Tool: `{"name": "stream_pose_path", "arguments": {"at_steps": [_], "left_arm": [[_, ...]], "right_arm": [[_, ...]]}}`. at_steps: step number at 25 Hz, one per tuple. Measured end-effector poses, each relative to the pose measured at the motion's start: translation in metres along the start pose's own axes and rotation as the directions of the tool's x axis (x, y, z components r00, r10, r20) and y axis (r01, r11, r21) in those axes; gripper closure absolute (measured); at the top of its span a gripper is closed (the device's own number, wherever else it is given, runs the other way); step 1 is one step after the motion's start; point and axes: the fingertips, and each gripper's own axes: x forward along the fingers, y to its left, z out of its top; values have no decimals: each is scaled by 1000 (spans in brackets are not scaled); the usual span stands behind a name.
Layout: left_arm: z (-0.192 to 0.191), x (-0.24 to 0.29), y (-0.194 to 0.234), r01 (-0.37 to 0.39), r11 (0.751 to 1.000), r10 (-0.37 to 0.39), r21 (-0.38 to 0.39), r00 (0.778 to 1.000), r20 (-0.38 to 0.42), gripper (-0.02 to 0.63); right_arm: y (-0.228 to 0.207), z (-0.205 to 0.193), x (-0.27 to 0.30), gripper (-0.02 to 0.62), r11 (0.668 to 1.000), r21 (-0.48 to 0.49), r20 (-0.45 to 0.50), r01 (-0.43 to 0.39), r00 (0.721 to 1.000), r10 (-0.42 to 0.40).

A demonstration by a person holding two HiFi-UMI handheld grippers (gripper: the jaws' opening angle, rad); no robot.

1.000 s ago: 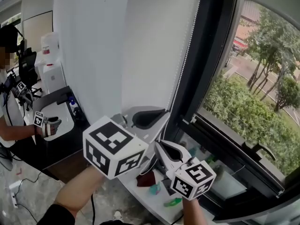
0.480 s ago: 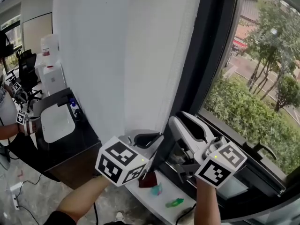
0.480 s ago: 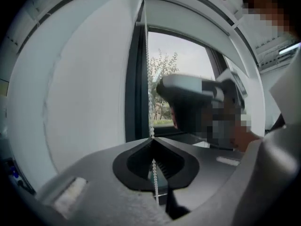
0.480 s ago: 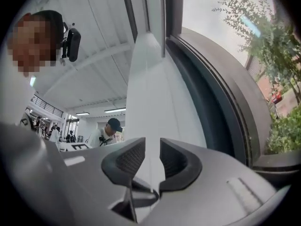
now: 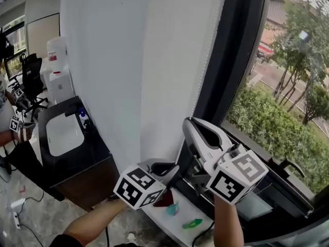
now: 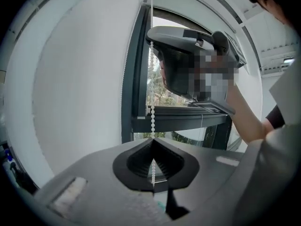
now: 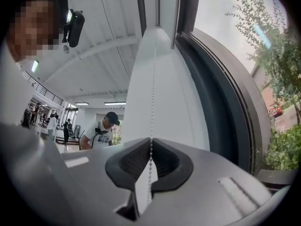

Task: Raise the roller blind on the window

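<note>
Left gripper (image 6: pixel 152 141) pinches bead chain (image 6: pixel 152 111); right gripper (image 7: pixel 151 141) just closed on it

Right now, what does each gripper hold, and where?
Both pinch the bead chain: the left gripper lower down, the right gripper, its jaws just closed on it, higher up.

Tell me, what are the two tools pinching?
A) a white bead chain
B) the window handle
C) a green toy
A: the white bead chain runs between the shut jaws of the left tool, and the right tool has just been closing its jaws onto the same chain higher up.
</note>
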Motion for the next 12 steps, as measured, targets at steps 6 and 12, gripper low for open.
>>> {"name": "stream_pose_path", "arguments": {"at_steps": [6, 12], "left_arm": [[-2, -8, 3, -2, 1000, 2, 15, 1000, 2, 595], [46, -37, 3, -17, 1000, 19, -12, 984, 174, 565]], "right_arm": [[-3, -2, 1, 588, 999, -32, -8, 3, 1000, -4], [-11, -31, -5, 588, 999, -29, -39, 31, 999, -32]]}}
